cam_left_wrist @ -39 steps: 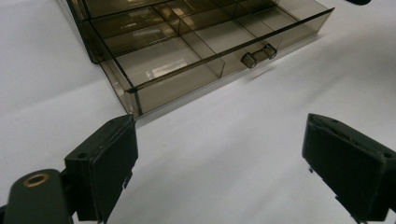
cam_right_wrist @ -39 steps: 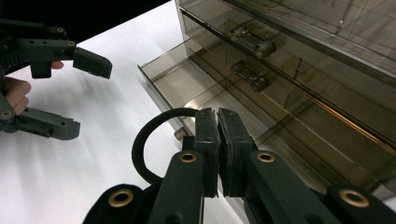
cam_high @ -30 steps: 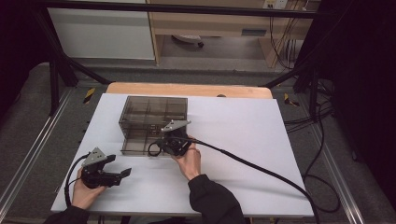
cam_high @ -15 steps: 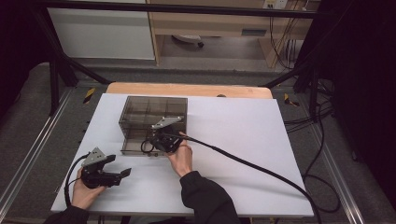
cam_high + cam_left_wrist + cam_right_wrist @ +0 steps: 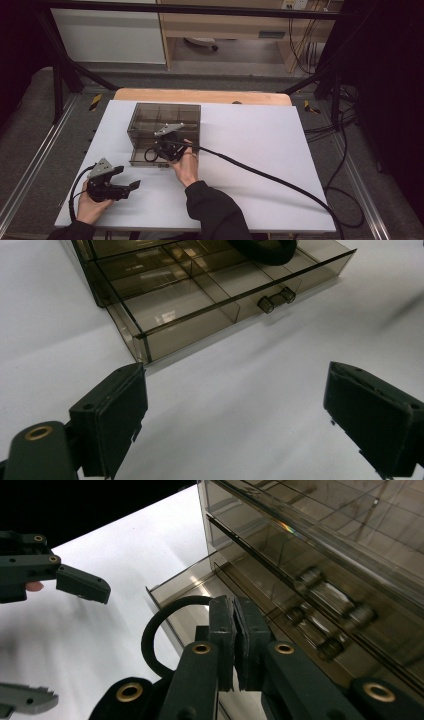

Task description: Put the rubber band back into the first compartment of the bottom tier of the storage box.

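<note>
— Just under the tips of our right tongs [image 5: 234,611] lies the bottom drawer [image 5: 200,315] of the drawer box [image 5: 165,117], pulled partway out. How far along are we?

— We'd say the opening is done. The drawer stands out past the front of the box, its compartments bare, and its handle [image 5: 275,299] is free. The drawers above it are in.

— And the tongs?

— Our right tongs are pressed together with nothing between them, at the drawer's front, their cable [image 5: 150,635] looping beside them. Our left tongs [image 5: 235,382] stand wide apart and empty, low over the table [image 5: 260,150], with the drawer's near corner just ahead of them.

— What's left, then?

— Probably putting something into the drawer or pushing it back. Nothing to load lies near either pair of tongs, so we lean towards pushing it back, though we can't be sure.

— What has changed in the last second?

— Our right tongs have slid sideways along the box front, towards our left tongs, staying together the whole way. The left tongs kept their place. The drawer looks equally far out as before, but the high view is too small to be certain.
</note>
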{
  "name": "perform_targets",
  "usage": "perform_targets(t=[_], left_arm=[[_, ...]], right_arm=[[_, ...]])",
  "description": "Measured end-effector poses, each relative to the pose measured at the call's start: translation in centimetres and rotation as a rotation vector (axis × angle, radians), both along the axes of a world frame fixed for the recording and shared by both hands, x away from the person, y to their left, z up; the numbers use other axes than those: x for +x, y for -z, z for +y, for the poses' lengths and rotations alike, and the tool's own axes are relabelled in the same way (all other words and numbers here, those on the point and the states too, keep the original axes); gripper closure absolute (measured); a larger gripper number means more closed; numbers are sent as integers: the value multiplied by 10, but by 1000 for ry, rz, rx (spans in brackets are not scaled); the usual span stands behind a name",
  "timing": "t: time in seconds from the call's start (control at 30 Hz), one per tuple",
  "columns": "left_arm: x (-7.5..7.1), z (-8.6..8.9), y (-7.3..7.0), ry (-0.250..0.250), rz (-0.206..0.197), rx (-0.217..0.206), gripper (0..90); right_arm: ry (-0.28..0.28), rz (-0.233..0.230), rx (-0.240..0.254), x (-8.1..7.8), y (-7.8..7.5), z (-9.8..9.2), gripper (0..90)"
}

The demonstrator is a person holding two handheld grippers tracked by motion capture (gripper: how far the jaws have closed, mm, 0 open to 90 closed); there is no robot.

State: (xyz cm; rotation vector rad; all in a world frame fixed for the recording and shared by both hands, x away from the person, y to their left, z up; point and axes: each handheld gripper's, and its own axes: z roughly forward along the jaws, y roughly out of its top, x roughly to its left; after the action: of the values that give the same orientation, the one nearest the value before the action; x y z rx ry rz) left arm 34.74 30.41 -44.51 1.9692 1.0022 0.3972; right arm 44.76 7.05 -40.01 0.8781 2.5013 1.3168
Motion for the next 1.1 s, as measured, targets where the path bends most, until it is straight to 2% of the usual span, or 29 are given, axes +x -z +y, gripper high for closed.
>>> perform_targets(t=[0.33,1.1], left_arm=[[0,0,0,0,1,-4,101],[0,0,0,2,1,-4,102]], right_arm=[[2,8,-3,6,8,14,875],[28,17,-21,21,28,28,874]])
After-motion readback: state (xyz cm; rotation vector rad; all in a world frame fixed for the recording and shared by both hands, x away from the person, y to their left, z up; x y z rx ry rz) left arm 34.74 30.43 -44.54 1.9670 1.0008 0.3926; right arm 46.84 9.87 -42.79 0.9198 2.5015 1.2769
